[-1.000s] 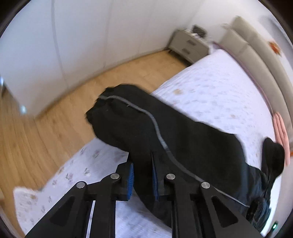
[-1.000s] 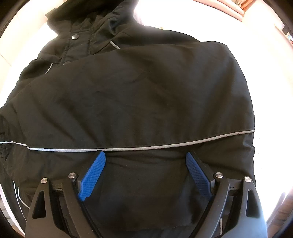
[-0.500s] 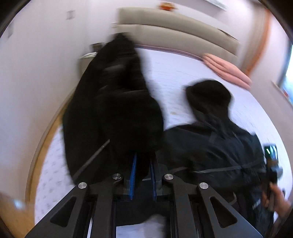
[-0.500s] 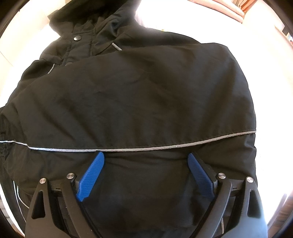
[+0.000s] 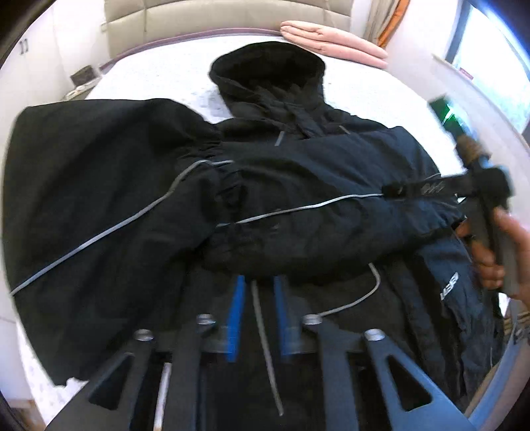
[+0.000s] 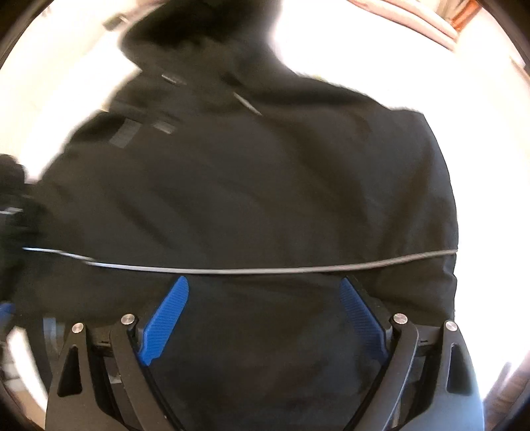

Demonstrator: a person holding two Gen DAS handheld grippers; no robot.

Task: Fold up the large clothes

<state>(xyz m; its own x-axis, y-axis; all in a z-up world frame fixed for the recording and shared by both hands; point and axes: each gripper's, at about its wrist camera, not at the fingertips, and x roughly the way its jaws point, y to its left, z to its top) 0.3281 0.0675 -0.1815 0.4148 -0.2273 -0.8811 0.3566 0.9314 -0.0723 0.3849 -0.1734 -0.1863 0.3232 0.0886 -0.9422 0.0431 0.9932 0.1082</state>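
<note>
A black hooded jacket (image 5: pixel 298 185) with thin grey piping lies face up on the bed, hood (image 5: pixel 268 69) toward the headboard. One sleeve (image 5: pixel 331 228) lies folded across its chest, and a broad black fold (image 5: pixel 99 205) spreads at the left. My left gripper (image 5: pixel 258 288) hovers low over the jacket's lower front. Its jaws are opening, with a strip of piping and loose fabric in the gap but nothing pinched. My right gripper (image 6: pixel 265 285) stands wide open just above the jacket (image 6: pixel 248 199), holding nothing. A hand (image 5: pixel 503 255) carries it at the right in the left wrist view.
The white patterned bed sheet (image 5: pixel 159 73) surrounds the jacket. A folded pink blanket (image 5: pixel 334 39) lies by the beige headboard (image 5: pixel 215 16). A bright window (image 5: pixel 493 66) is at the right, and a small nightstand (image 5: pixel 82 74) at the far left.
My left gripper swung from the bed's edge across to the jacket's middle with the sleeve, rolling as it went, and its shut pads have parted. The right gripper rose slightly, still open.
</note>
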